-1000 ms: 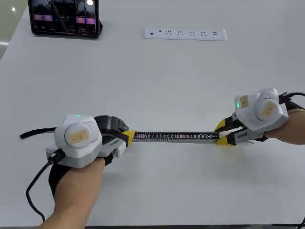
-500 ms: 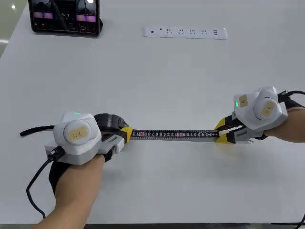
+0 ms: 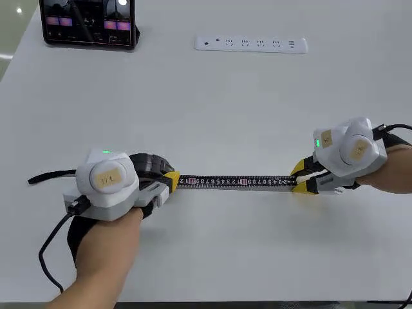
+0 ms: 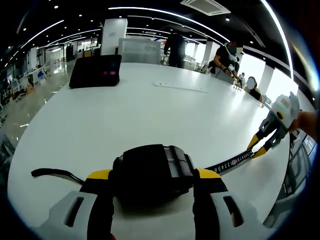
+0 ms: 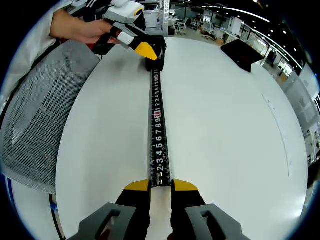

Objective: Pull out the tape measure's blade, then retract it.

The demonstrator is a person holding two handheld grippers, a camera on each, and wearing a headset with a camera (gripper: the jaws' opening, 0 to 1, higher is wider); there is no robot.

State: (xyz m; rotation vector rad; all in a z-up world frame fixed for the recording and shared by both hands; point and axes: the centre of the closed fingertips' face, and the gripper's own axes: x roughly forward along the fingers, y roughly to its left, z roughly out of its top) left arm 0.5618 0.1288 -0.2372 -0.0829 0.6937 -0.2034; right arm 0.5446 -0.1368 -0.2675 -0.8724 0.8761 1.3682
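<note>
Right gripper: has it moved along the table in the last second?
No. The right gripper sits where it did, below the power strip's right end, shut on the blade.

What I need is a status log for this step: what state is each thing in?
tape measure case: held in the left gripper.
blade: pulled out, straight between the grippers.
left gripper: shut on the tape measure case.
right gripper: shut on the blade's end.
tablet: propped up, screen lit.
power strip: lying flat, nothing plugged in.
</note>
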